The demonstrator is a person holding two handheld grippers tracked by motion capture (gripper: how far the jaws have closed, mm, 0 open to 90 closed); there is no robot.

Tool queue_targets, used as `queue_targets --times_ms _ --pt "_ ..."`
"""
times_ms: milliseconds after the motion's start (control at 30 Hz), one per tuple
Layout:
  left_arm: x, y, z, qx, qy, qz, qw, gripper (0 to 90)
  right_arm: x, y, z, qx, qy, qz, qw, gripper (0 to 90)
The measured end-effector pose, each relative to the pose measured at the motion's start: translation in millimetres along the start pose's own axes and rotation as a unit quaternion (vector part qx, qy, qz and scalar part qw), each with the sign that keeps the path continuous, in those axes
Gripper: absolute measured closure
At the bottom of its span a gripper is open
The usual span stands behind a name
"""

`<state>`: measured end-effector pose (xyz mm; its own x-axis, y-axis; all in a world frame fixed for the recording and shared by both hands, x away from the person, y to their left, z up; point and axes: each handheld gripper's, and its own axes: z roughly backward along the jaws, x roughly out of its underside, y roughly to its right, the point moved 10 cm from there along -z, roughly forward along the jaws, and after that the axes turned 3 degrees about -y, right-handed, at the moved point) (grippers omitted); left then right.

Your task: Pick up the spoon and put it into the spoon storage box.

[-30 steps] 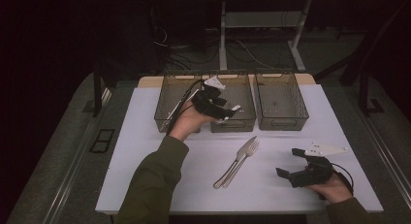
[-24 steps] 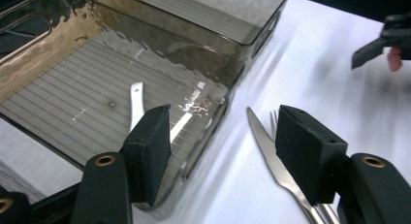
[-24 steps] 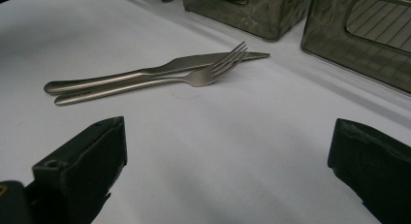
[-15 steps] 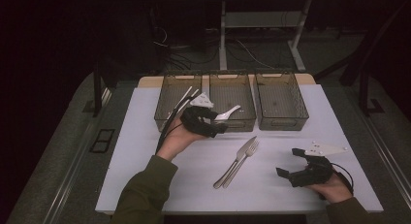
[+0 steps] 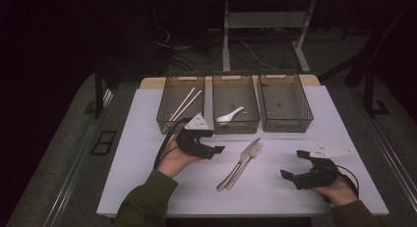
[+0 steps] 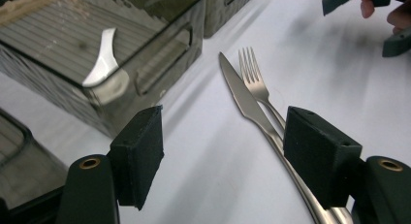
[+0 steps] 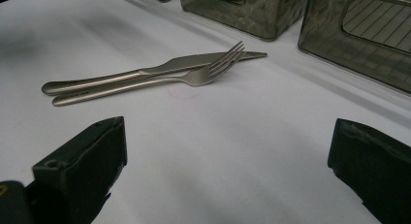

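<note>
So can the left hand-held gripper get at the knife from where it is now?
Probably yes. The left hand-held gripper is open and empty, bare table lies between it and the knife, though the fork lies against it.

Dim, dark around the lit table (image 5: 147,187); soft shadows, slight blur; glare on knife (image 6: 242,95).

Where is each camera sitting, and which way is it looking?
High view: above the person's side, looking forward and down at the table; both forearms, the left gripper and right gripper show.
Left gripper view: rides the left gripper, facing the knife, fork and spoon; its open jaws show.
Right gripper view: rides the right gripper, low, facing the cutlery; its open jaws show.
Shared: all see knife and fork.
</note>
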<state>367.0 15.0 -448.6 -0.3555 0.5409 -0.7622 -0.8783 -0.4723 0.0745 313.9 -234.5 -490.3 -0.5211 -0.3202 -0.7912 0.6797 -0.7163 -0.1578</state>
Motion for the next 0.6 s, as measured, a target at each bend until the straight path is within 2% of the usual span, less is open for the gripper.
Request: queue_targets --times_ms 233,467,533,600 --pt "16.4 6.4 5.7 -0.004 0.007 0.005 1.0000 29.2 -0.3 0.2 0.7 0.001 0.002 0.000 1.0000 0.5" --pt "28.5 13.1 8.5 0.003 0.010 0.009 0.9999 31.2 -0.1 -0.4 1.6 0.001 0.002 0.000 1.0000 0.5" --pt "30.2 17.2 8.9 0.011 0.011 0.008 0.9999 37.2 -0.2 -0.4 1.6 0.001 0.002 0.000 1.0000 0.5" --pt "29.6 21.0 9.5 0.018 0.014 0.006 0.9997 47.9 -0.4 -0.5 1.5 0.001 0.002 0.000 1.0000 0.5"
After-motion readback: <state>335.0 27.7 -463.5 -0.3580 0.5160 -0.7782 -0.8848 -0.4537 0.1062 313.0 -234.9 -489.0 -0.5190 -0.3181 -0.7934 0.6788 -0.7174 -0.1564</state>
